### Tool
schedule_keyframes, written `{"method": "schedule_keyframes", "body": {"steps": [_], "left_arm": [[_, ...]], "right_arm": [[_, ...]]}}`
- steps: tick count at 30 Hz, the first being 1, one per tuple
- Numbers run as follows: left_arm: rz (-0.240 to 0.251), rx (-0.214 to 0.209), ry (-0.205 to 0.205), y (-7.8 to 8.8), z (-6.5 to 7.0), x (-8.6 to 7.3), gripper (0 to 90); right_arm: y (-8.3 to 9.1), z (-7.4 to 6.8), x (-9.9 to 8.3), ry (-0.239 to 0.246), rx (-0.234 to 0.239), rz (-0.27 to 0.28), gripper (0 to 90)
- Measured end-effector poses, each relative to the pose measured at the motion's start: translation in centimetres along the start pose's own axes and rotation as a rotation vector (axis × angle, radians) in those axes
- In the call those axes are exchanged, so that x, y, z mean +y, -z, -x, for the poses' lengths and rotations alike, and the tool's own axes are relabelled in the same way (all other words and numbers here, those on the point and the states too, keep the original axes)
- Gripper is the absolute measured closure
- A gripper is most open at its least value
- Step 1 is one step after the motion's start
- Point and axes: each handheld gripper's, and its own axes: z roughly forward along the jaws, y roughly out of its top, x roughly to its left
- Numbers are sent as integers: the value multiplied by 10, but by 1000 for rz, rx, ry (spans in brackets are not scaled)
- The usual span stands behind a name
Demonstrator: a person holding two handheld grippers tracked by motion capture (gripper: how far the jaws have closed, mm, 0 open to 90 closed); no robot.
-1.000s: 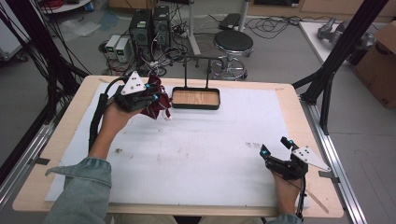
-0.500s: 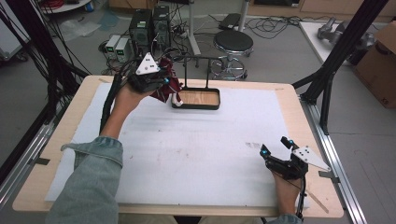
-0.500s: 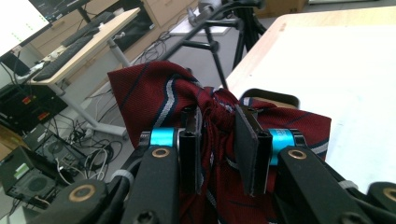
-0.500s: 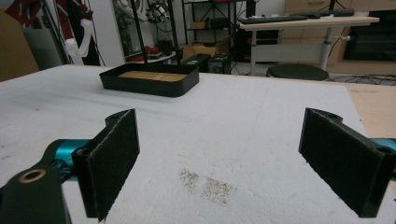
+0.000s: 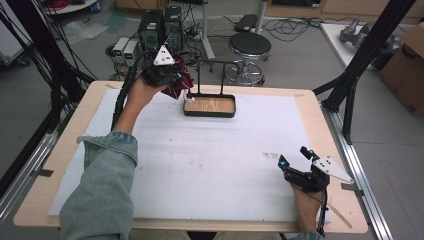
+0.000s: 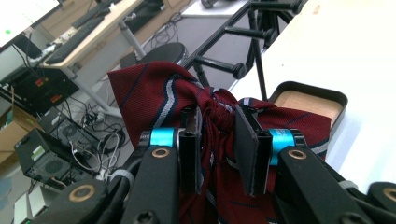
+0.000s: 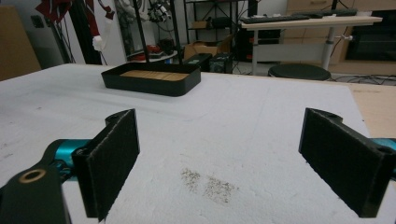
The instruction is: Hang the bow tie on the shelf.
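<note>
**Bow tie raised beside the stand**

High view: Compared with half a second before, the left gripper (image 5: 167,75) had travelled a little further toward the far edge of the table (image 5: 310,100), carrying the dark red bow tie (image 5: 179,82) up against the left end of the black stand (image 5: 210,62) that rose from the wood-floored tray (image 5: 209,106). The left arm, in a denim sleeve (image 5: 102,190), reached diagonally across the white mat (image 5: 200,160). The right gripper (image 5: 295,162) lay unmoved at the near right corner, its hand resting on the mat.

Left gripper view: The jaws were clamped on the tie's gathered centre knot, whose grey and navy stripes showed here; the tray lay beyond, to the right.

Right gripper view: The jaws stood wide apart, holding nothing, low over a speckled stain (image 7: 208,182) on the mat. The tray sat well ahead, with the tie hanging above it at the upper left.
</note>
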Motion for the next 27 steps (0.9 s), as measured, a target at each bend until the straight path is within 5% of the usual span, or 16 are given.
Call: {"method": "schedule_keyframes", "body": {"steps": [27], "left_arm": [[-76,42,53,-25,-7,-20,721]], "right_arm": [[0,0,0,4,6,-1,114]]}}
